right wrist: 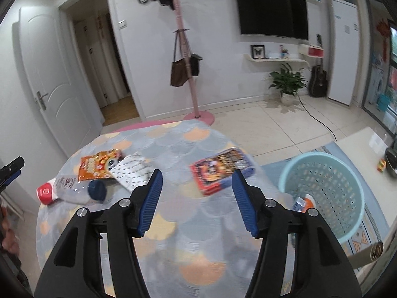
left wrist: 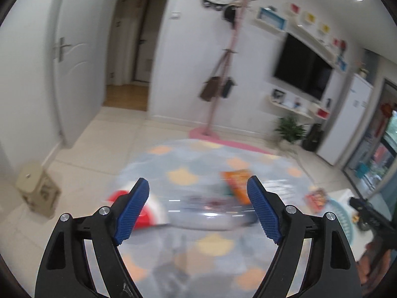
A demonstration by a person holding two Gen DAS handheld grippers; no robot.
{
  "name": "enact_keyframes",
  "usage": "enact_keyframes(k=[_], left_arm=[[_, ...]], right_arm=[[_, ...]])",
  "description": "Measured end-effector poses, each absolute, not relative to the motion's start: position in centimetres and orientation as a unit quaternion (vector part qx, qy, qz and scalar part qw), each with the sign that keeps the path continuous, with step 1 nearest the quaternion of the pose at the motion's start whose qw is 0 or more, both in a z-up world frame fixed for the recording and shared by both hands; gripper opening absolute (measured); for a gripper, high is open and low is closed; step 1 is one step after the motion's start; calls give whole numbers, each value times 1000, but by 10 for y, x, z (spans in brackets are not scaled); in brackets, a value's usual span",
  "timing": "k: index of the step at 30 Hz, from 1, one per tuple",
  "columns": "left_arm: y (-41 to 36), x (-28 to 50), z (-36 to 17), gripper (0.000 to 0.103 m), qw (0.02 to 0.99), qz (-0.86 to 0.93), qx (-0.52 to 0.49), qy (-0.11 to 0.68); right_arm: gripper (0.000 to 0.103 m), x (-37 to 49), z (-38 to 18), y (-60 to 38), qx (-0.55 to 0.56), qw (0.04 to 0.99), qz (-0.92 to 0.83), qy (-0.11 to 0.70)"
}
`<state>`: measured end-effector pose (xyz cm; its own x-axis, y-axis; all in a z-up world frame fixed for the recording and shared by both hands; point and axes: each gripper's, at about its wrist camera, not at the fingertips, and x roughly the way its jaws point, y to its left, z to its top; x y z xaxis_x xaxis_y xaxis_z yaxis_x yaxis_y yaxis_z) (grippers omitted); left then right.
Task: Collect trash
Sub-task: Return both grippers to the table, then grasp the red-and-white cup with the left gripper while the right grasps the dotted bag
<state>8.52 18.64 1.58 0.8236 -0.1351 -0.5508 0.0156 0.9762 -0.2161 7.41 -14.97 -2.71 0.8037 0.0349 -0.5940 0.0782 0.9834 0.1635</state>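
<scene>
Trash lies on a round table with a pastel scale-pattern cloth [right wrist: 198, 134]. In the right wrist view I see an orange snack bag [right wrist: 98, 165], a white dotted wrapper [right wrist: 131, 172], a clear plastic bottle with a dark blue cap [right wrist: 74, 190], a red-and-white cup [right wrist: 46, 193] and a red and blue box [right wrist: 222, 170]. My right gripper [right wrist: 197, 202] is open and empty above the table, short of the box. My left gripper [left wrist: 198, 211] is open, just above the blurred bottle [left wrist: 211, 212]; the orange bag [left wrist: 237, 183] lies beyond. A light blue mesh basket [right wrist: 322, 196] stands on the floor, right, with some trash inside.
A pink coat rack [right wrist: 184, 57] with bags stands by the far wall. A potted plant [right wrist: 287, 82], a guitar [right wrist: 318, 80] and a white fridge [right wrist: 343, 49] line the wall under the TV. A beige stool [left wrist: 37, 188] stands left of the table. A white low table [right wrist: 367, 146] sits at right.
</scene>
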Motion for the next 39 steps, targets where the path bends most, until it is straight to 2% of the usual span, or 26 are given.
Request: enact_keyframes(k=[7, 14, 16, 18, 21, 26, 29, 32, 39], left_arm=[[270, 117, -24, 83, 929, -5, -130, 347], [294, 140, -67, 81, 901, -38, -175, 395], [293, 139, -76, 74, 895, -56, -183, 403], [288, 137, -79, 71, 893, -72, -181, 407], [278, 130, -81, 56, 889, -94, -160, 419], [265, 106, -82, 53, 882, -128, -142, 431], [253, 93, -84, 59, 880, -142, -122, 437], [244, 86, -90, 73, 874, -150, -113, 448], [229, 90, -93, 79, 889, -130, -96, 428]], right_arm=[[56, 88, -37, -112, 66, 941, 12, 331], [56, 100, -42, -83, 42, 939, 20, 341], [56, 102, -43, -80, 39, 939, 21, 342], [56, 104, -44, -75, 38, 938, 21, 343], [57, 106, -46, -71, 36, 937, 21, 347], [57, 109, -52, -64, 35, 935, 21, 352], [57, 109, -54, -63, 38, 934, 22, 355], [57, 109, -57, -61, 40, 933, 22, 358], [57, 107, -58, -63, 40, 932, 23, 360]])
